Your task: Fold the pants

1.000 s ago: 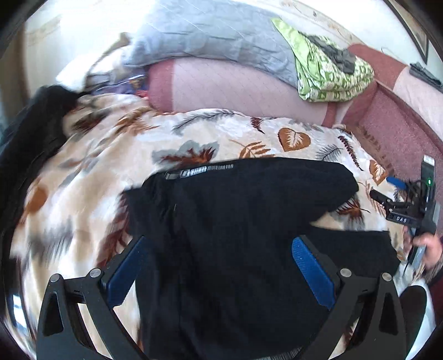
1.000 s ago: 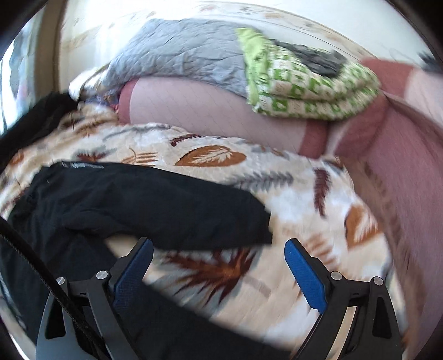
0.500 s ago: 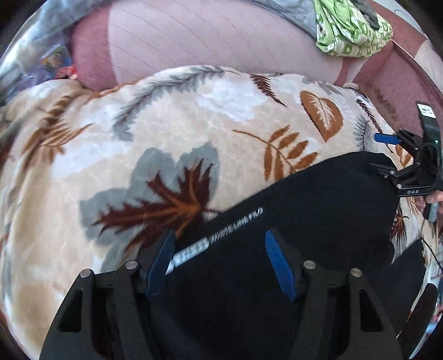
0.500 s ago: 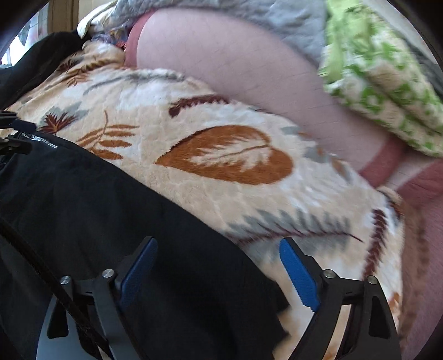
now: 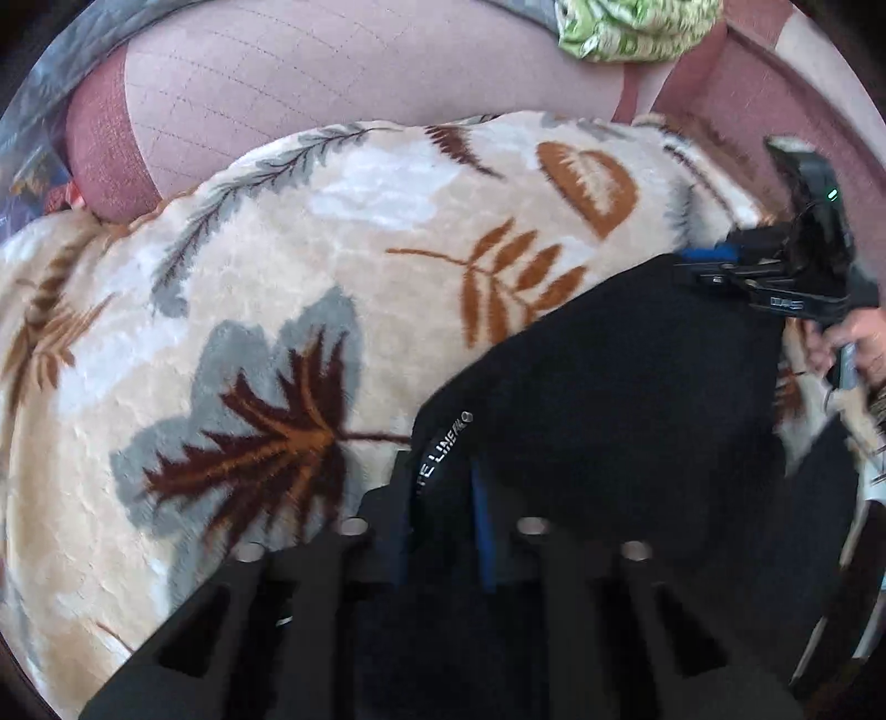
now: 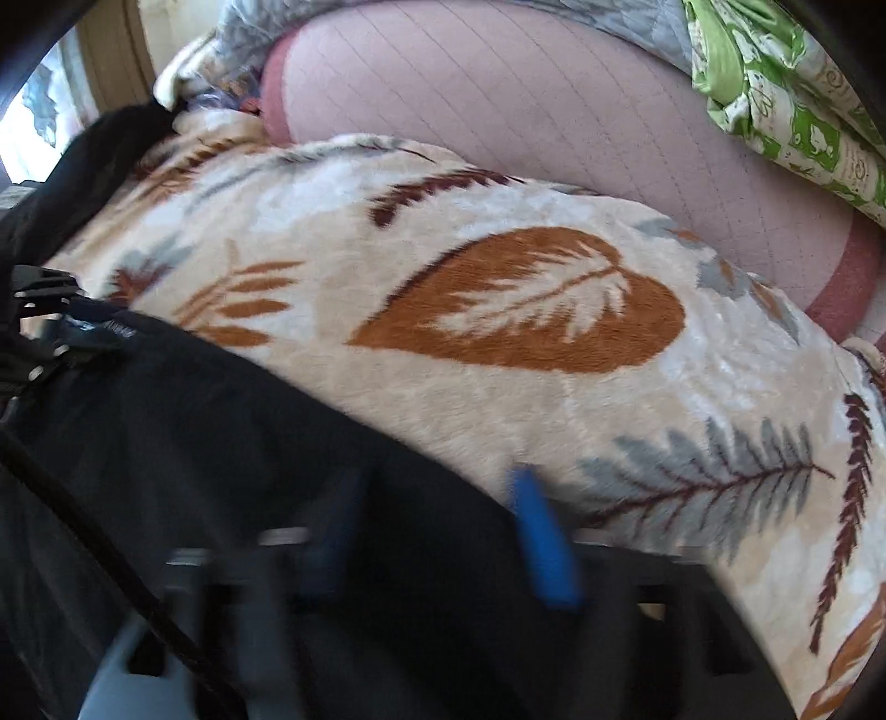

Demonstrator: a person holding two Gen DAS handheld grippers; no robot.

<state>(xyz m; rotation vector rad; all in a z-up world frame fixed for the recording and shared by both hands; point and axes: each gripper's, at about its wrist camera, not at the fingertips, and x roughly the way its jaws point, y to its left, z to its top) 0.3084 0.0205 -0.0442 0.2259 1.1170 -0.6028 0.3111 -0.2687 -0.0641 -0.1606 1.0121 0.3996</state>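
Black pants (image 5: 609, 387) lie on a leaf-patterned blanket (image 5: 277, 277). My left gripper (image 5: 440, 498) is shut on the pants' waistband, whose white lettering (image 5: 443, 443) bunches between the blue pads. My right gripper (image 6: 437, 531) sits at the pants' far edge (image 6: 221, 443) with cloth between its blue pads; the view is blurred and the pads stand partly apart. The right gripper also shows in the left wrist view (image 5: 714, 260), at the pants' right corner. The left gripper also shows in the right wrist view (image 6: 61, 327).
A pink quilted cushion (image 5: 332, 83) runs along the back. A green patterned bundle (image 6: 786, 111) and a grey quilt (image 6: 249, 33) lie on it. A dark garment (image 6: 83, 166) sits at the blanket's left end. A black cable (image 6: 83, 526) crosses the right wrist view.
Both grippers moved forward and down onto the pants' far edge. The left jaws went from wide open to shut on the waistband. The right jaws have narrowed around the cloth.
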